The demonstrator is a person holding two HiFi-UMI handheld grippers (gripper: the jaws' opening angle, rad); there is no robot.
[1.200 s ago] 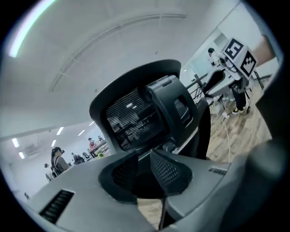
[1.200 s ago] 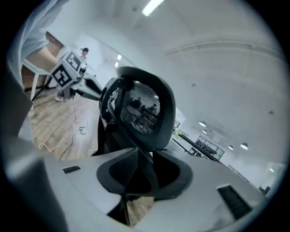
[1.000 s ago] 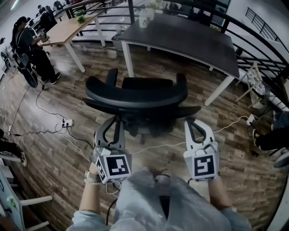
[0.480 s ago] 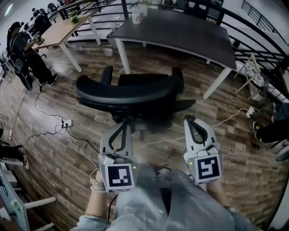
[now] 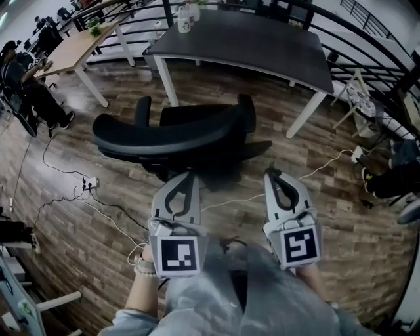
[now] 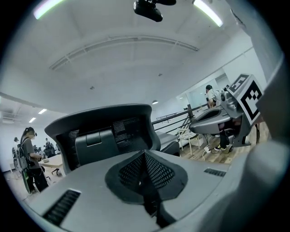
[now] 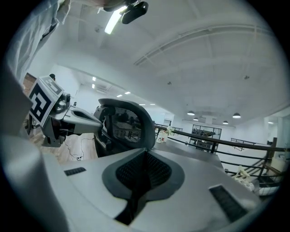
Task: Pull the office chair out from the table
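Finding: office chair (image 5: pixel 167 134) stands mid-frame, apparently clear of the dark surface (image 5: pixel 249 42) at top. Left claw (image 5: pixel 186 177) and right claw (image 5: pixel 272 173), lower centre, are pressed together and empty. For any further pull, spread both and grip the backrest rim evenly.

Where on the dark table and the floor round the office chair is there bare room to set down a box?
Most of the dark table is bare; only a white container stands at its far left corner. The floor right of the office chair is open but for one cable. Left, cables and a power strip crowd it.
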